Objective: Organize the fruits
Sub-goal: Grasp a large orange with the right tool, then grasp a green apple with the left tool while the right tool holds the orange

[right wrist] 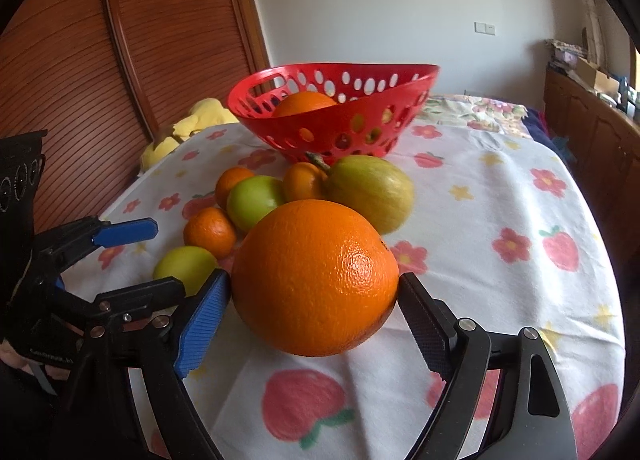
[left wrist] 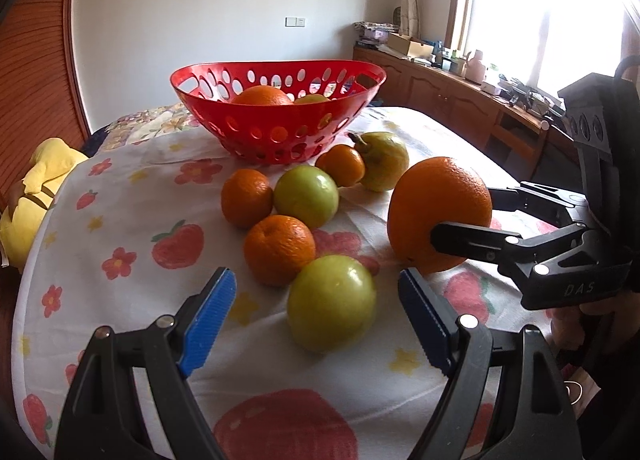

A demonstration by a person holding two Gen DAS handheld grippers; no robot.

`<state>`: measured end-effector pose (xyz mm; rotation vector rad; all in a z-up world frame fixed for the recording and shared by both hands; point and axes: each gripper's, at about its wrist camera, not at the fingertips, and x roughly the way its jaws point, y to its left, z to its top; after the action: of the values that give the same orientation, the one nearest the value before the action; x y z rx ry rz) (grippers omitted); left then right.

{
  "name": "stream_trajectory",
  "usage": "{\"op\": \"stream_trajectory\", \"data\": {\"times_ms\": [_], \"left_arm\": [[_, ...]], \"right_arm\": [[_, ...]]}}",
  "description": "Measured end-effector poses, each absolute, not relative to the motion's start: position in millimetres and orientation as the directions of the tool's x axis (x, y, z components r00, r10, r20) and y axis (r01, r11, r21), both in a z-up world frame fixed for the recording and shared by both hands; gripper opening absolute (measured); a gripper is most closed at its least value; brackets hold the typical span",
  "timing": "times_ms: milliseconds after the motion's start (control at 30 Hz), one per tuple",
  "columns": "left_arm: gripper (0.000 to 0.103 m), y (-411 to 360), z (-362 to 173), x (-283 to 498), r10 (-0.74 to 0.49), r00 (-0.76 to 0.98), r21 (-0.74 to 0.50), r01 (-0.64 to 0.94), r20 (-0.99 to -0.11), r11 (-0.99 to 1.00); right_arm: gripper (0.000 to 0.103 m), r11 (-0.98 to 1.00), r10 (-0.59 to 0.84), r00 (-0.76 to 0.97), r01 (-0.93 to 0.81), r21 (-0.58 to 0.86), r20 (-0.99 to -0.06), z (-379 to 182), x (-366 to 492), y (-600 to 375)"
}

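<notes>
My right gripper (right wrist: 314,300) is shut on a large orange (right wrist: 316,278), which also shows in the left wrist view (left wrist: 438,211) just above the cloth. My left gripper (left wrist: 318,296) is open around a green apple (left wrist: 331,302) without touching it. Behind lie small oranges (left wrist: 279,250), another green apple (left wrist: 306,195) and a yellow-green pear (left wrist: 384,159). A red perforated basket (left wrist: 280,131) at the back holds an orange (left wrist: 262,95) and a green fruit. In the right wrist view the basket (right wrist: 332,127) stands behind the fruit pile.
The table has a white cloth (right wrist: 500,199) printed with strawberries and flowers. A yellow soft toy (left wrist: 36,187) lies at the table's left edge. A wooden sideboard (left wrist: 460,99) with clutter runs along the window wall. A slatted wooden door (right wrist: 100,79) stands on the left.
</notes>
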<state>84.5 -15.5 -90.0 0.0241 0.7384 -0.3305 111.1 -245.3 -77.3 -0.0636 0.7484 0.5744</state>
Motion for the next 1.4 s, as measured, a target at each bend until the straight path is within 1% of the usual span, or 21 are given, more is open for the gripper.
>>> {"op": "stream_trajectory", "data": {"times_ms": [200,300,367,567,600,633,900,1200,1400], "left_arm": [[0.080,-20,-94,84,-0.303,0.675,-0.103,0.320,-0.672,0.942],[0.073,-22,-97,85,-0.307,0.669,-0.105,0.325,-0.677,0.940],[0.060,-23,-99,86,-0.314,0.659,-0.115,0.327,-0.684,0.938],[0.059,-25,-106,87,-0.320,0.638,-0.123,0.334,-0.701,0.935],[0.056,-26,-107,87,-0.320,0.638,-0.122,0.335,-0.700,0.934],[0.050,-26,-107,88,-0.321,0.637,-0.123,0.336,-0.700,0.934],[0.050,-22,-107,87,-0.334,0.639,-0.139,0.336,-0.693,0.931],[0.050,-20,-108,86,-0.343,0.644,-0.144,0.342,-0.684,0.929],[0.051,-19,-108,86,-0.351,0.642,-0.156,0.342,-0.681,0.927]], "right_arm": [[0.088,0.847,0.474,0.604,-0.511,0.146,-0.640,-80,107,-251],[0.088,0.848,0.470,0.613,-0.512,0.134,-0.634,-80,107,-247],[0.088,0.849,0.468,0.619,-0.513,0.126,-0.631,-81,106,-246],[0.089,0.846,0.473,0.613,-0.516,0.132,-0.634,-82,107,-248],[0.089,0.846,0.474,0.611,-0.516,0.135,-0.635,-82,107,-248],[0.089,0.846,0.474,0.611,-0.516,0.135,-0.635,-83,107,-248],[0.090,0.851,0.461,0.616,-0.511,0.121,-0.639,-83,104,-246],[0.090,0.857,0.431,0.599,-0.506,0.098,-0.675,-80,113,-237],[0.093,0.864,0.386,0.596,-0.501,0.049,-0.704,-86,120,-228]]}}
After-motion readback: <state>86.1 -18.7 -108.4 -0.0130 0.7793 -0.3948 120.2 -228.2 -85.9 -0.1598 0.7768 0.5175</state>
